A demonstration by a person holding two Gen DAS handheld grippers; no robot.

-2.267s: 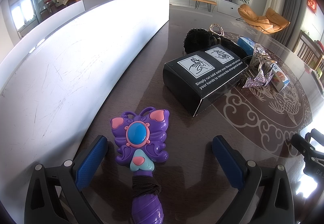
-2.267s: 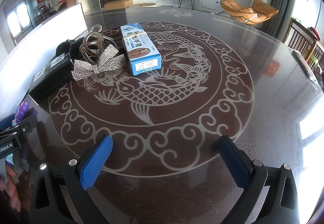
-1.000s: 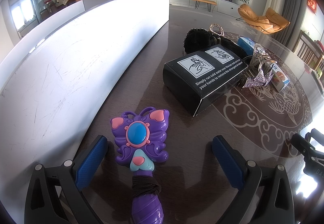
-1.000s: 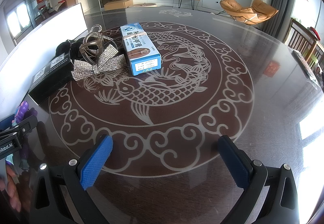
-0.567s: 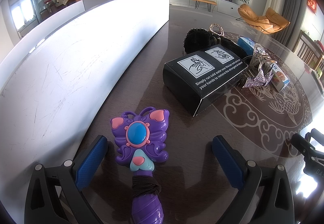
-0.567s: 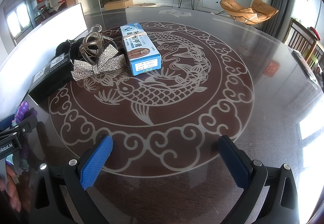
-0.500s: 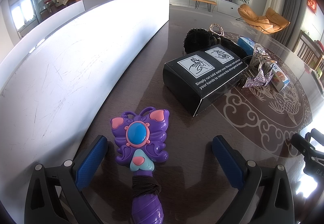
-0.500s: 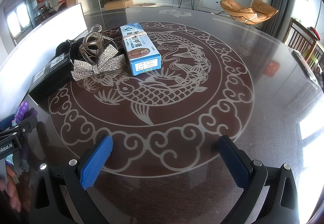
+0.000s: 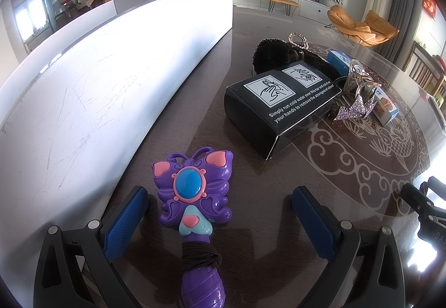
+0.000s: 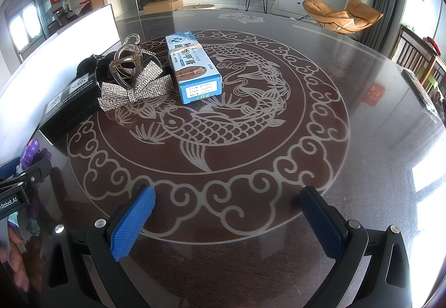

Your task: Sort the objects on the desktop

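Holding your left gripper (image 9: 220, 213) low over the dark table (image 10: 362, 101), you have its blue pads spread wide around a purple butterfly wand (image 9: 192, 191) that lies flat between them, touching neither. A white board (image 9: 97, 79) runs along its left side. Ahead sits a black box (image 9: 278, 107), with a sparkly bow (image 10: 133, 92), a clear hair claw (image 10: 125, 65) and a blue carton (image 10: 192, 68) just beyond. Your right gripper (image 10: 227, 220) hovers spread wide over the carp pattern, holding nothing.
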